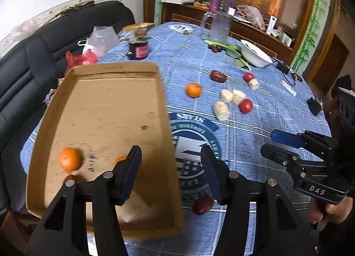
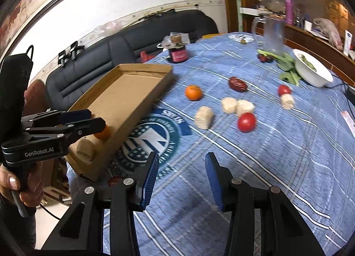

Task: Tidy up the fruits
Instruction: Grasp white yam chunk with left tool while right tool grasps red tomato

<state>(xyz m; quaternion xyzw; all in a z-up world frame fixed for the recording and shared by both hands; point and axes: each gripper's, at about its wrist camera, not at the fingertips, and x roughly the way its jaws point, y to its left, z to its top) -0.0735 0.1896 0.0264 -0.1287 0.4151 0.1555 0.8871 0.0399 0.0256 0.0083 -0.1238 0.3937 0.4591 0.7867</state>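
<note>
Dim indoor light, motion blur, fisheye warping

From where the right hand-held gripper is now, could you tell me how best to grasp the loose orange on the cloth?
Grip the orange across its middle, coming from above. It is round and sits alone on the tablecloth, so any jaw direction fits, and the box beside it stays out of the way.
</note>
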